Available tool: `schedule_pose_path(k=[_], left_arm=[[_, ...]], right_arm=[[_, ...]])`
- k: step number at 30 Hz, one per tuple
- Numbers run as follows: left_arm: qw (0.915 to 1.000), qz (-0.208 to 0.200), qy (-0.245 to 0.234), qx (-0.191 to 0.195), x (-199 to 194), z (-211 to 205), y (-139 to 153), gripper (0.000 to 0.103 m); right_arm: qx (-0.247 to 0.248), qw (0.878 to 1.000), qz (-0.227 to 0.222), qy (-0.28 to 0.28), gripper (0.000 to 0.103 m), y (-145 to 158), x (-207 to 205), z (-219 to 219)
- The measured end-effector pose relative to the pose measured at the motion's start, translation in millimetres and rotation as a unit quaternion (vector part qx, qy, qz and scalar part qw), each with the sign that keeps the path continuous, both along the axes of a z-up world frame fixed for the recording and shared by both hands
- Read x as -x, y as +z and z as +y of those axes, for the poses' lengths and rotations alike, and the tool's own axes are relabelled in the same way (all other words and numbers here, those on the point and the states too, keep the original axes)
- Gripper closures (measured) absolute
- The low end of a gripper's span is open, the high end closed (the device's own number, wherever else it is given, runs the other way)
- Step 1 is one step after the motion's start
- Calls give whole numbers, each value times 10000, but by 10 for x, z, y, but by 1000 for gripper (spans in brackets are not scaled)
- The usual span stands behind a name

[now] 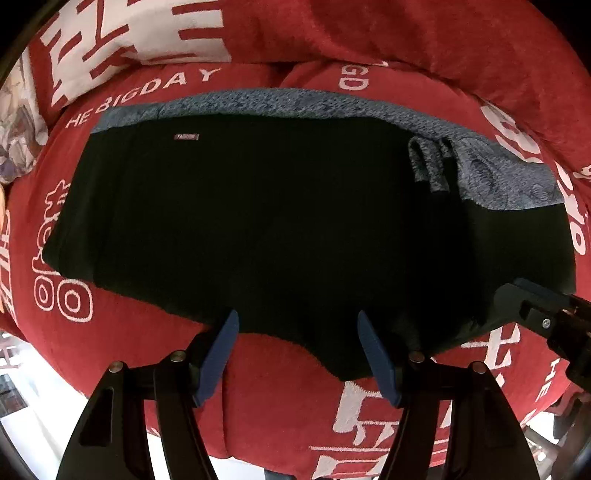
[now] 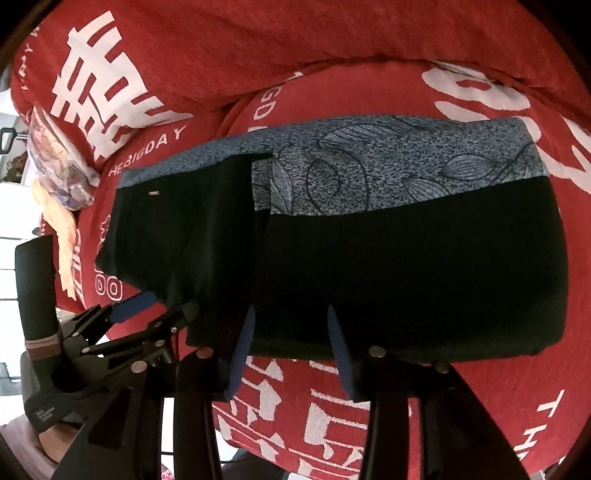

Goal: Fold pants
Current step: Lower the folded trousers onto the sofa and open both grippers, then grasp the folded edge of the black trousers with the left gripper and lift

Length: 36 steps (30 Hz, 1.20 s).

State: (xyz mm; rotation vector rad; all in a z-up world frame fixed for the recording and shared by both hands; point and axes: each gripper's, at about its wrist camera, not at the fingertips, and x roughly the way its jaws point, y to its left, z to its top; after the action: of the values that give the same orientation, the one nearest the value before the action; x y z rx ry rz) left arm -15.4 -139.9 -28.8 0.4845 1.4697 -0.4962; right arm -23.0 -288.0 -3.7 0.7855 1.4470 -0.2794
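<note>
Black pants (image 1: 258,221) lie flat and folded on a red blanket, over a blue-grey leaf-patterned cloth (image 1: 498,177) that shows along their far edge. They also show in the right wrist view (image 2: 406,277), with the patterned cloth (image 2: 388,166) behind. My left gripper (image 1: 297,325) is open, its blue fingertips at the pants' near edge, holding nothing. My right gripper (image 2: 290,321) is open at the near edge further right, empty. The right gripper shows at the right of the left wrist view (image 1: 535,306); the left gripper shows at the left of the right wrist view (image 2: 155,306).
The red blanket (image 1: 277,387) with white lettering covers a soft surface, bunched into a high ridge (image 1: 406,33) behind the pants. A floral pillow or cloth (image 2: 62,173) sits at the far left. The blanket's front edge drops off just below the grippers.
</note>
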Motion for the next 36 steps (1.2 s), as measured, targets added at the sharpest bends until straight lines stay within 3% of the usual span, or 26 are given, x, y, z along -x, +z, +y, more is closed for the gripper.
schedule_pose_path(k=[7,12,13,14,15,21,28,30,31,33,34,36], left_arm=[[10000,51,-48,51,46,51,37,35],[9997,156,-187,91,143,25,68,35],[9995,196,-218,87,163,17,77,30],[9994,225,-249,107,187,12,87,15],[9993,218,-267,148,198,9,105,10],[9983,239,-507,182,199,-25,171,10],[9977,242,-617,149,140,10,189,10],[9977,265,-600,167,119,14,186,0],[9978,250,-590,180,106,26,195,0],[9976,337,-556,244,87,55,200,0],[9976,370,-531,257,80,66,199,0],[9976,401,-517,242,73,86,191,0]], right_arm=[[-62,9998,9,-180,57,101,112,37],[-51,9990,180,-416,49,241,317,70],[-42,9988,224,-444,49,262,352,71],[-35,9985,274,-482,49,280,387,72],[-25,9981,311,-523,49,295,414,69],[109,9964,348,-762,42,471,496,64],[318,9966,187,-736,24,640,392,131],[382,9965,172,-726,22,669,387,161],[417,9963,165,-726,19,686,389,181],[454,9964,196,-682,10,697,387,208],[543,9964,249,-594,0,705,375,233],[733,9959,280,-440,0,727,356,272]])
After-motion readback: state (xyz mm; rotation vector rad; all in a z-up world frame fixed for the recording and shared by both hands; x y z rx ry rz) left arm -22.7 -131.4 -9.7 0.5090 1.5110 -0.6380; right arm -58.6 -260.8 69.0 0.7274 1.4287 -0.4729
